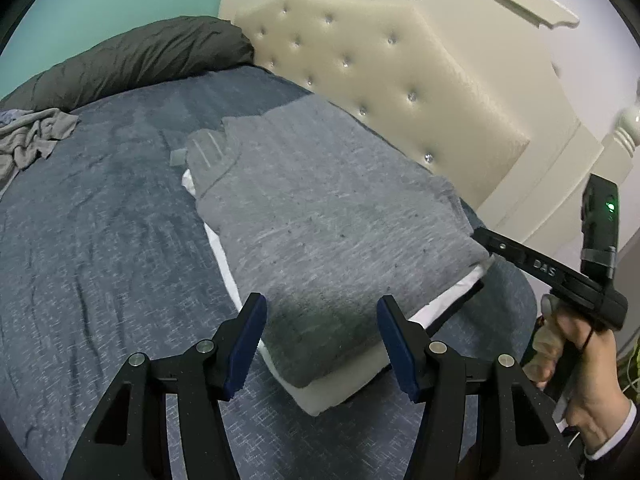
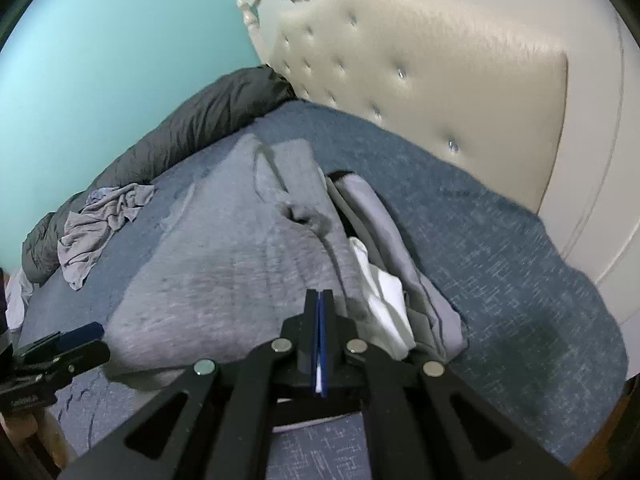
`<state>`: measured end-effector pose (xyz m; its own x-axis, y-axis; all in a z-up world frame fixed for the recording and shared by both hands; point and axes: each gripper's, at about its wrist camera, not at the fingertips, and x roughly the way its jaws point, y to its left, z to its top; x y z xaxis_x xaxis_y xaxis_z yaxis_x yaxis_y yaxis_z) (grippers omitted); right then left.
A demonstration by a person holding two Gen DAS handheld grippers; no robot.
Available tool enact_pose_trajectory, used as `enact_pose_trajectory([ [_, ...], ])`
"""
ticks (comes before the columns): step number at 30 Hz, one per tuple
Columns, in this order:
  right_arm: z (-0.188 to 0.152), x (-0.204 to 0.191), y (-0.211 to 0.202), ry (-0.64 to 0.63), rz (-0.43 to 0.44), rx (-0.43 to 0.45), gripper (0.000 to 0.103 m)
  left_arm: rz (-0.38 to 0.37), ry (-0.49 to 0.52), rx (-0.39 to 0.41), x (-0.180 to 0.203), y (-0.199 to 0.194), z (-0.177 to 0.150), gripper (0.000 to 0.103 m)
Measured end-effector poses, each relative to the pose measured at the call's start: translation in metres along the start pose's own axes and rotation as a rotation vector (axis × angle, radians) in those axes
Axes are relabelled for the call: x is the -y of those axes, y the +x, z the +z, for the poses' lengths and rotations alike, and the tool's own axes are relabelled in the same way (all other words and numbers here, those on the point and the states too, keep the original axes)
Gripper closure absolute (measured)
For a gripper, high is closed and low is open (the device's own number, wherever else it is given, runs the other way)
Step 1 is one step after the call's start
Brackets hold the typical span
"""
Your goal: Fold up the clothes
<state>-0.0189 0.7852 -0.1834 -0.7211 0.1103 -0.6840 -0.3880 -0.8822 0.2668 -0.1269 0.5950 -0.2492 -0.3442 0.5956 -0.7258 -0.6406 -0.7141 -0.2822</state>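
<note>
A folded grey garment tops a stack of clothes on the bed, with a white garment showing beneath it. My left gripper stands open just short of the stack's near end, with nothing between its blue pads. In the right wrist view the grey garment lies ahead, and white and pale lilac layers show along its right side. My right gripper is shut at the stack's corner, with a thin white sliver of cloth between its pads. The left view shows the right gripper at that corner.
A crumpled pale grey garment lies loose at the far left of the blue bedspread. A dark duvet roll lines the far edge. The cream tufted headboard stands close on the right. A hand holds the right gripper.
</note>
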Motion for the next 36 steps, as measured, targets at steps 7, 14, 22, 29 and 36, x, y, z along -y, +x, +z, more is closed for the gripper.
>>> enact_pose_trajectory([
  [7, 0.008, -0.013, -0.042, 0.018, 0.038, 0.041, 0.103, -0.009, 0.013, 0.039, 0.016, -0.038, 0.002, 0.042],
  [14, 0.006, -0.030, -0.079, -0.008, 0.040, 0.071, 0.103, -0.008, 0.023, 0.072, 0.025, -0.072, 0.002, 0.042],
  [22, -0.002, -0.039, -0.106, -0.016, 0.036, 0.086, 0.103, -0.011, 0.037, 0.098, 0.036, -0.101, 0.000, 0.042],
  [29, -0.006, -0.051, -0.123, -0.037, 0.034, 0.094, 0.103, -0.014, 0.045, 0.117, 0.041, -0.122, -0.005, 0.041],
  [36, -0.011, -0.061, -0.145, -0.034, 0.030, 0.119, 0.101, -0.017, 0.051, 0.134, 0.043, -0.142, -0.010, 0.041],
])
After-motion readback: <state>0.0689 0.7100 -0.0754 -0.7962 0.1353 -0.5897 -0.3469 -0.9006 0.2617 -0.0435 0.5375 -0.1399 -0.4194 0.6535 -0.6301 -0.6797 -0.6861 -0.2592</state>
